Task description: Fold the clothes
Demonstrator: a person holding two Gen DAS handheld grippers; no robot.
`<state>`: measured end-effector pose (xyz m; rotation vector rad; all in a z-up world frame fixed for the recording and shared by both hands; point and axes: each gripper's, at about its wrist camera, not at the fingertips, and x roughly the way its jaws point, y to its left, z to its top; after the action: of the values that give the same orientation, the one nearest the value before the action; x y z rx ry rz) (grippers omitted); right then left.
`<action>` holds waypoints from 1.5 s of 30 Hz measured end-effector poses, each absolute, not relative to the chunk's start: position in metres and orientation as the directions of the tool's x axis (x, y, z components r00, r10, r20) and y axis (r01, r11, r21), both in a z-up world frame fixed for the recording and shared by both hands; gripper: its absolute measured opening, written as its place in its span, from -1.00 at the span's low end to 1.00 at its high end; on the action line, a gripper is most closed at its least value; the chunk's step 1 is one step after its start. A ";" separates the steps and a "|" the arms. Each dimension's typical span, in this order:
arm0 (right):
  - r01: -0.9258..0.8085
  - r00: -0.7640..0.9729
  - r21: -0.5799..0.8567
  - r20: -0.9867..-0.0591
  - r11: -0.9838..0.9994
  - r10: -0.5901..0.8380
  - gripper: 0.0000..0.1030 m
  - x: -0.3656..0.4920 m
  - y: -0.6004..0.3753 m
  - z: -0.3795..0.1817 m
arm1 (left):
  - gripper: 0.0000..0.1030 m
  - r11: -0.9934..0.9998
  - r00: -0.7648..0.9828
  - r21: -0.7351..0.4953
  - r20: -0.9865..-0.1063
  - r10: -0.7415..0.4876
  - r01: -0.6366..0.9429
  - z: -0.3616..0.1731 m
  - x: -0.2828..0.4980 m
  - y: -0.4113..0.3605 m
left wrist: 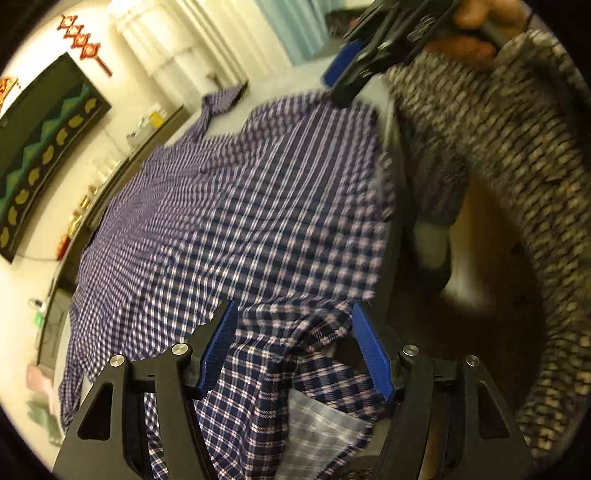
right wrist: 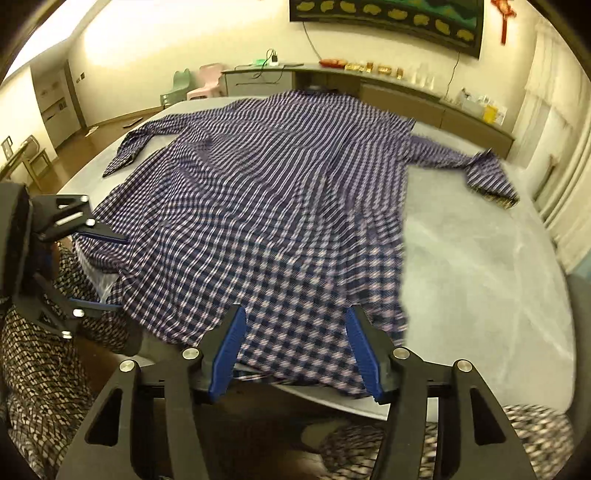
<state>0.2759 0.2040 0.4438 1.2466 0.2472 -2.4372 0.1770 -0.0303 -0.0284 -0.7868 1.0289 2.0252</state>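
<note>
1. Lying spread over a grey table, a blue checked shirt has its hem at the near edge and its collar end toward the far side.
2. One sleeve reaches out to the right in the right wrist view; the other sleeve lies out to the left.
3. The right gripper hangs over the hem at the table's near edge, its blue pads spread apart with the cloth under them and not pinched.
4. The left gripper is at the shirt's other near corner, where the hem hangs crumpled off the table; its jaws are parted and loose fabric sits between them, unclamped.
5. A hand holds the right gripper's handle, seen from the left wrist.
6. A long cabinet runs along the far wall.
</note>
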 end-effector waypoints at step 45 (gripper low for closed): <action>0.306 -0.498 0.115 -0.827 -0.945 -0.262 0.21 0.241 0.286 0.464 | -0.08 -0.522 -0.344 0.026 -0.780 0.523 -0.853 0.023 0.167 -0.066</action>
<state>0.2413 0.2858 0.4645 1.3497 0.0668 -2.4661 0.1667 -0.0661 0.0233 -0.9250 0.5519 1.9637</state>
